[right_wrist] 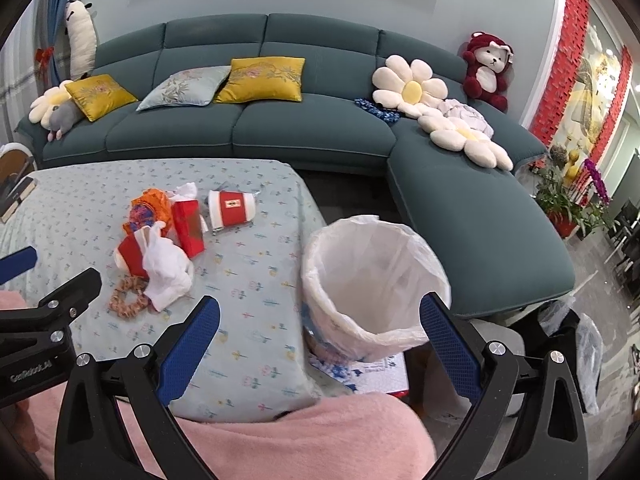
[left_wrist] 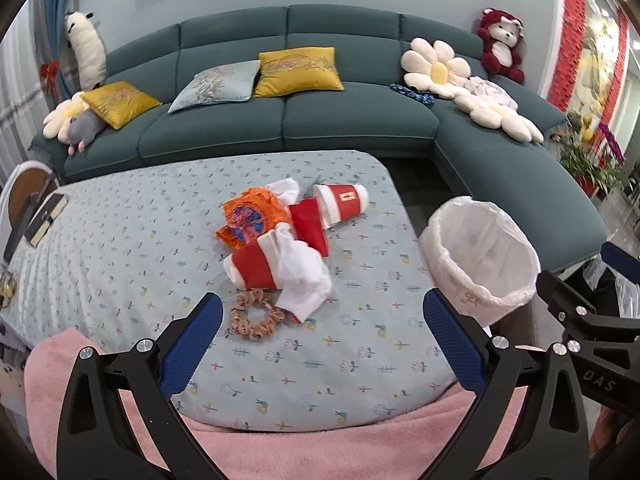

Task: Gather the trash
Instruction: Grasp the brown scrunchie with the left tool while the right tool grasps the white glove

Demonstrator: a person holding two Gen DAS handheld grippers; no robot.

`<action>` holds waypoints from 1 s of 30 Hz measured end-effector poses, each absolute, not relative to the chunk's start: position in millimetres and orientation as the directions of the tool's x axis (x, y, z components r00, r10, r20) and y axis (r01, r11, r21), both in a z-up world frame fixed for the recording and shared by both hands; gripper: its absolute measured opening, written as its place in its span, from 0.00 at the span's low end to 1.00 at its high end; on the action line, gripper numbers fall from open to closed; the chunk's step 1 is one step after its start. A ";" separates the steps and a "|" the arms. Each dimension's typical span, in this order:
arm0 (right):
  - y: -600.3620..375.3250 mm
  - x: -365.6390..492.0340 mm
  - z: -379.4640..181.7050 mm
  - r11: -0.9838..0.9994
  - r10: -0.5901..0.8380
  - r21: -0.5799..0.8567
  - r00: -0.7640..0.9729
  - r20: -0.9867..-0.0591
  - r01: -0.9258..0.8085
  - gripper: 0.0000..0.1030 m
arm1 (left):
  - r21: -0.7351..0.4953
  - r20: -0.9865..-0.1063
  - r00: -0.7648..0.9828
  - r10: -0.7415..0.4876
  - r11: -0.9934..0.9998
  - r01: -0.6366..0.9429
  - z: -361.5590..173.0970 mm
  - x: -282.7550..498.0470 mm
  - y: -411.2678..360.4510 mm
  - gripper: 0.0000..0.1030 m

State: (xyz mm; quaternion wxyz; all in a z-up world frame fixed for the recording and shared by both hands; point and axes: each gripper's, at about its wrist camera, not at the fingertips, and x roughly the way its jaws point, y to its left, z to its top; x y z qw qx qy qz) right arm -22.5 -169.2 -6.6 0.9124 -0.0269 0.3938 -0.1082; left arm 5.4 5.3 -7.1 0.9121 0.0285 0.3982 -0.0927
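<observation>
Both grippers, left (left_wrist: pixel 322 332) and right (right_wrist: pixel 320 334), wide open, empty. Crumpled tissue (left_wrist: pixel 302 274): light, soft; pinch anywhere, then bin (right_wrist: pixel 372 276), right.

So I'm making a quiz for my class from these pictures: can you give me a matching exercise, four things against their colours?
Things:
1. scrunchie
2. bin liner
3. snack bag
4. flat box

Colours:
A. orange
B. white
C. red
D. tan-pink

Pairs: 1-D, 2-B, 3-A, 4-C
</observation>
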 end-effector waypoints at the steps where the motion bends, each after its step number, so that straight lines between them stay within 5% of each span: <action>1: -165.3 -20.2 -7.9 0.976 -0.214 -0.133 0.669 -0.712 0.171 0.93 | -0.029 -0.736 0.663 -0.140 0.984 0.176 -11.1 9.6 12.2 0.93; 24: -58.5 89.1 -93.9 0.998 -0.048 -0.061 0.616 -0.787 0.001 0.92 | -0.081 -0.862 0.497 -0.102 0.995 0.064 -118.1 103.9 103.1 0.92; 30: -55.7 105.0 -113.7 0.999 -0.041 -0.052 0.585 -0.810 -0.002 0.91 | -0.128 -0.902 0.408 -0.142 0.990 0.061 -157.5 124.3 102.4 0.75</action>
